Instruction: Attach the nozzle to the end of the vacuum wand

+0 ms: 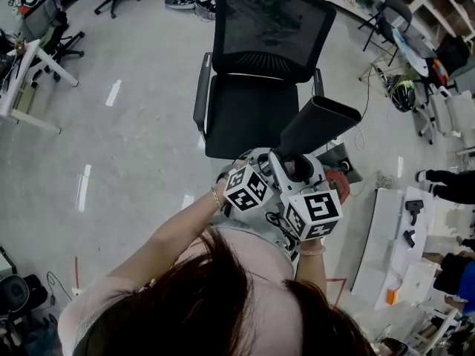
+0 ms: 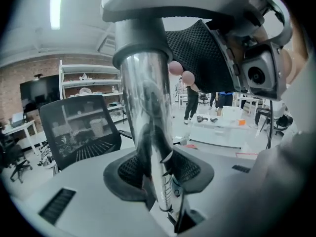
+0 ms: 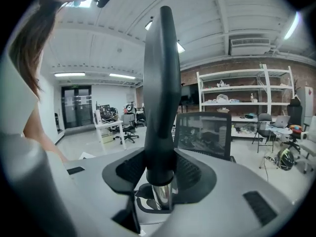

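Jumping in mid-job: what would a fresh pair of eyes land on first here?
The black nozzle juts up from the two tongs held close together in front of the person, pointing toward the black chair just ahead. The left tongs clamp the shiny wand. The right tongs clamp the nozzle, with the wand's chrome end showing just under its collar.

Lab-workshop: shelving (image 3: pixel 237 89), desks (image 3: pixel 109 126), office chairs (image 1: pixel 260 73)
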A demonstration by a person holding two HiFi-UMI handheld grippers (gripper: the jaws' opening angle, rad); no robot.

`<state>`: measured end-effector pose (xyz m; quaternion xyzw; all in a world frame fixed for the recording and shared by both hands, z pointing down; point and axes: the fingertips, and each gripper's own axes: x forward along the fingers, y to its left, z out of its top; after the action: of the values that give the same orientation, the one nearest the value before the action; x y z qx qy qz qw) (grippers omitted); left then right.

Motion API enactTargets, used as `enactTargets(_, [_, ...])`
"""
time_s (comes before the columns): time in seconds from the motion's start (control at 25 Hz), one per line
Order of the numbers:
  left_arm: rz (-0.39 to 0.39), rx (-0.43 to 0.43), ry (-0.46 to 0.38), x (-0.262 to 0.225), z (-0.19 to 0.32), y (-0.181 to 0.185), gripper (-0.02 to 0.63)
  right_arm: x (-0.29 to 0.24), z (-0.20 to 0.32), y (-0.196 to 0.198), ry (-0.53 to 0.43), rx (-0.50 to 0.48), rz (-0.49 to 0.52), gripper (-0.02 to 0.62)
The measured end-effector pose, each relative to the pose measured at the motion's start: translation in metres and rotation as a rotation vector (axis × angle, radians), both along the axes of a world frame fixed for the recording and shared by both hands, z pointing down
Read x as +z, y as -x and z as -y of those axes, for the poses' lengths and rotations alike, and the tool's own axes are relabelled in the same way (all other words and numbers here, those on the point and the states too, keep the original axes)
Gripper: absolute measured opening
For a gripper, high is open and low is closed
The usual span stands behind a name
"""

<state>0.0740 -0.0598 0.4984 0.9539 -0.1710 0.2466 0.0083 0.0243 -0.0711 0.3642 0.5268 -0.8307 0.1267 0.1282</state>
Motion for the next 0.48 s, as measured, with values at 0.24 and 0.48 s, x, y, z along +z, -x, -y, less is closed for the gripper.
enactTargets(0.24, [0.013, -0.035, -0.007, 0.0012, 0.0008, -0.0022, 0.147, 0.0017, -0.0021, -0.0044, -0.015, 0.073, -0.052, 0.187])
enactTargets(0.48, [0.015, -0.071, -0.019, 0.0003, 0.0024, 0.0036, 0.147, 0.0015, -0.0021, 0.0001, -0.014, 0.111, -0.029, 0.187])
